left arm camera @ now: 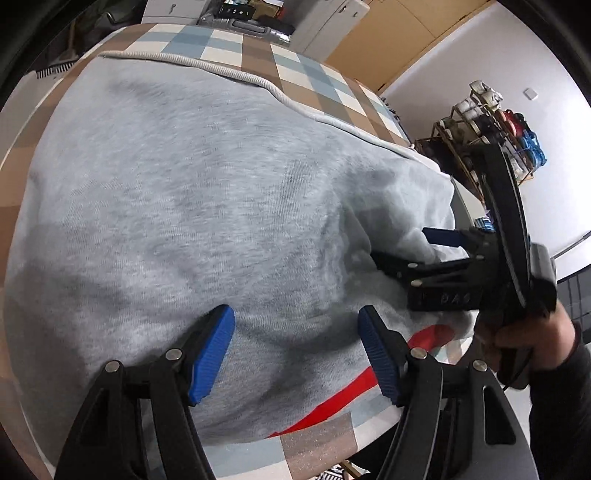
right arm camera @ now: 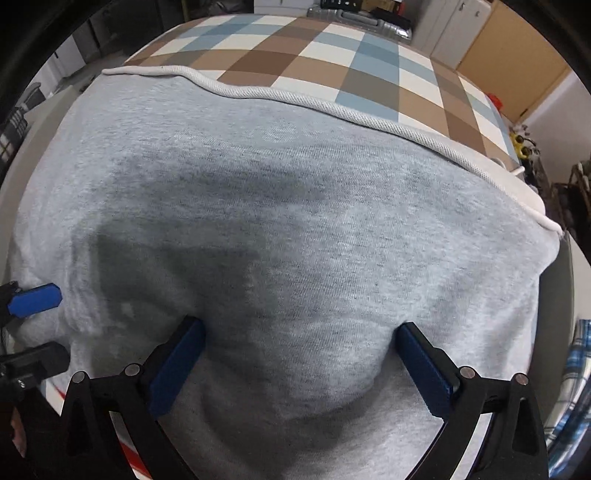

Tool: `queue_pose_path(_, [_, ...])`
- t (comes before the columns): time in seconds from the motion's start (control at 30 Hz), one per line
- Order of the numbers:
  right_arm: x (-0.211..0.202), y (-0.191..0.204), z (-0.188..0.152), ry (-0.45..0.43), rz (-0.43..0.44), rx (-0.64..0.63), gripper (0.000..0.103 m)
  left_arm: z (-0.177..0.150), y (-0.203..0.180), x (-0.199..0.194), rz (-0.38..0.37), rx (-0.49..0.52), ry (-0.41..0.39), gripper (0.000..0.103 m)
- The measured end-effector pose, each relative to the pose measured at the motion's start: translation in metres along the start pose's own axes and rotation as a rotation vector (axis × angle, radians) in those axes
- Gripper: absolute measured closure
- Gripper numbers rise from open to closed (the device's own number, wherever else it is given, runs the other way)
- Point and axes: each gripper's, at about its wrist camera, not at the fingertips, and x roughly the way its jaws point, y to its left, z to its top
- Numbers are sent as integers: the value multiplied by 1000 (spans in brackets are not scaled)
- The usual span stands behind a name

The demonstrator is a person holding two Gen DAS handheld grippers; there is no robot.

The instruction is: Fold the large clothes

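Note:
A large light-grey sweatshirt (left arm camera: 207,206) lies spread flat over the checked table, its white ribbed edge (right arm camera: 295,98) along the far side. My left gripper (left arm camera: 297,350) hovers open over the garment's near part, blue pads wide apart and nothing pinched between them. The right gripper (right arm camera: 301,363) also stands open, jaws very wide over the grey cloth (right arm camera: 295,229). In the left wrist view the right gripper (left arm camera: 410,247) sits at the garment's right end, held by a hand (left arm camera: 535,339). The left gripper (right arm camera: 40,328) shows at the left edge of the right wrist view.
The checked tablecloth (right arm camera: 325,48) shows beyond the garment. A red strip (left arm camera: 332,406) peeks out under its near edge. A rack of shoes (left arm camera: 491,122) stands at the right by a white wall. A suitcase (right arm camera: 362,18) and cabinets lie behind the table. Blue plaid cloth (right arm camera: 580,369) hangs at the right.

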Motion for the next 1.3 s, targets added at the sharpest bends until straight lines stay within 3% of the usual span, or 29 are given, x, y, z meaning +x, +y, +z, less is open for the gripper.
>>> queue_pose_path(0.1, [-20, -18, 13, 42, 78, 20, 0, -1, 9, -5, -39, -45, 10, 38])
queue_pose_path(0.2, [-51, -30, 31, -90, 193, 77, 0, -2, 15, -10, -29, -55, 12, 38])
queue_pose_path(0.3, [-46, -17, 52, -79, 286, 96, 0, 0, 20, -10, -52, -86, 19, 38])
queue_pose_path(0.33, [-35, -7, 61, -51, 278, 85, 0, -1, 20, -10, -56, -83, 23, 38])
queue_pose_path(0.43, [16, 24, 78, 92, 120, 27, 0, -1, 20, -10, -62, -69, 24, 38])
queue_pose_path(0.47, [20, 30, 81, 59, 102, 17, 0, -2, 20, -10, -56, -58, 20, 38])
queue_pose_path(0.53, [22, 30, 88, 88, 107, 14, 0, -1, 18, -9, -51, -41, 28, 38])
queue_pose_path(0.7, [-4, 4, 64, 16, 187, 29, 0, -3, 14, -9, -49, -30, 37, 38])
queue_pose_path(0.8, [-36, -26, 22, -50, 352, 121, 0, -5, 11, -9, -39, -23, 28, 38])
queue_pose_path(0.83, [-43, -31, 11, -60, 367, 124, 0, -5, 10, -8, -33, -23, 25, 38])
queue_pose_path(0.93, [-56, -40, -22, -33, 324, 87, 0, -6, 5, -7, -14, -31, 21, 38])
queue_pose_path(1.1, [-13, -13, -54, 175, 117, -86, 0, -9, -1, -2, 11, -12, 16, 38])
queue_pose_path(1.17, [-7, -7, -54, 148, 81, -102, 0, -7, -3, -1, 25, 3, 7, 38])
queue_pose_path(1.3, [-6, -9, -50, 180, 81, -92, 0, -3, -6, 4, 56, 38, 9, 38])
